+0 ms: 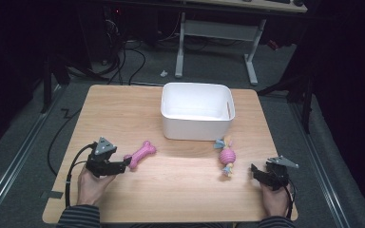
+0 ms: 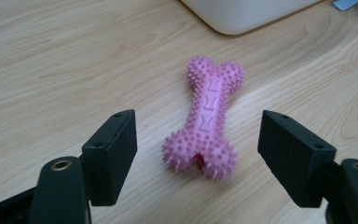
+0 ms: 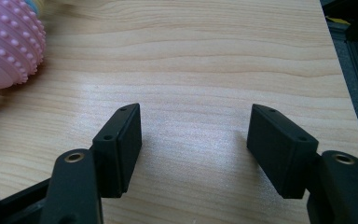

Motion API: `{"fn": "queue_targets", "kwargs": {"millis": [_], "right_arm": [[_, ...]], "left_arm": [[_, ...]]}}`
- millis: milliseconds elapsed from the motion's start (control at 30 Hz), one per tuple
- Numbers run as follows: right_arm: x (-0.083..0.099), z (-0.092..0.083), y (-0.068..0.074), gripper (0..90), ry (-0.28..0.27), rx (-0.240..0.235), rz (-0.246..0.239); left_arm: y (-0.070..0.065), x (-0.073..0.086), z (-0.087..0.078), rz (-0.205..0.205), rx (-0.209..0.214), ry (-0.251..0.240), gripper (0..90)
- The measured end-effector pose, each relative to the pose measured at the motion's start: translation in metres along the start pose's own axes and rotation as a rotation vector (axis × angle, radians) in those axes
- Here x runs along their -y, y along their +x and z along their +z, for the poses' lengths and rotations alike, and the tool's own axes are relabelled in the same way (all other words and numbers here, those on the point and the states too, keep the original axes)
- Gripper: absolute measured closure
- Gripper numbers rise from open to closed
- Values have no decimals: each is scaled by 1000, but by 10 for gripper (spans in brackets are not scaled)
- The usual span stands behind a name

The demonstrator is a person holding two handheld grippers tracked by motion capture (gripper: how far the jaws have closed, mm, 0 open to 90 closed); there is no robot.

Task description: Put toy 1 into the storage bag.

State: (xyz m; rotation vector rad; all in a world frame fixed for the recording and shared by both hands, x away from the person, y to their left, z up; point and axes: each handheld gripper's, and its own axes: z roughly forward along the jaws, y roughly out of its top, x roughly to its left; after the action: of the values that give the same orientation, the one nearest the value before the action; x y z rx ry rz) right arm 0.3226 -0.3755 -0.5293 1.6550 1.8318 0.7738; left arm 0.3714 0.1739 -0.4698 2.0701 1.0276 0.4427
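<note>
Ahead-left of the right gripper's jaws, pink spiked ball toy [image 3: 7, 42] cut off by frame edge. Ahead of the left gripper's jaws, white bin [image 2: 247, 14] cropped to its bottom corner, contents hidden.

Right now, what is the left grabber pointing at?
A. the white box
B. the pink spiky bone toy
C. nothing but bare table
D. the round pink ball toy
B: in the left gripper view the pink spiky bone toy lies on the table straight ahead between the open jaws of the left gripper, not yet touched by them.
</note>
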Motion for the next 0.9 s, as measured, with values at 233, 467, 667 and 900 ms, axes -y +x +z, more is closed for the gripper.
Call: {"fn": "queue_targets", "kwargs": {"millis": [233, 467, 667, 900], "right_arm": [[0, 0, 0, 358, 0, 0, 0], [0, 0, 0, 358, 0, -1, -1], [0, 0, 0, 357, 0, -1, -1], [0, 0, 0, 357, 0, -2, -1]], "left_arm": [[-4, -14, 18, 24, 26, 31, 304], [-7, -27, 36, 54, 36, 63, 321], [-9, -29, 52, 67, 41, 102, 335], [-11, -29, 68, 90, 36, 146, 362]]}}
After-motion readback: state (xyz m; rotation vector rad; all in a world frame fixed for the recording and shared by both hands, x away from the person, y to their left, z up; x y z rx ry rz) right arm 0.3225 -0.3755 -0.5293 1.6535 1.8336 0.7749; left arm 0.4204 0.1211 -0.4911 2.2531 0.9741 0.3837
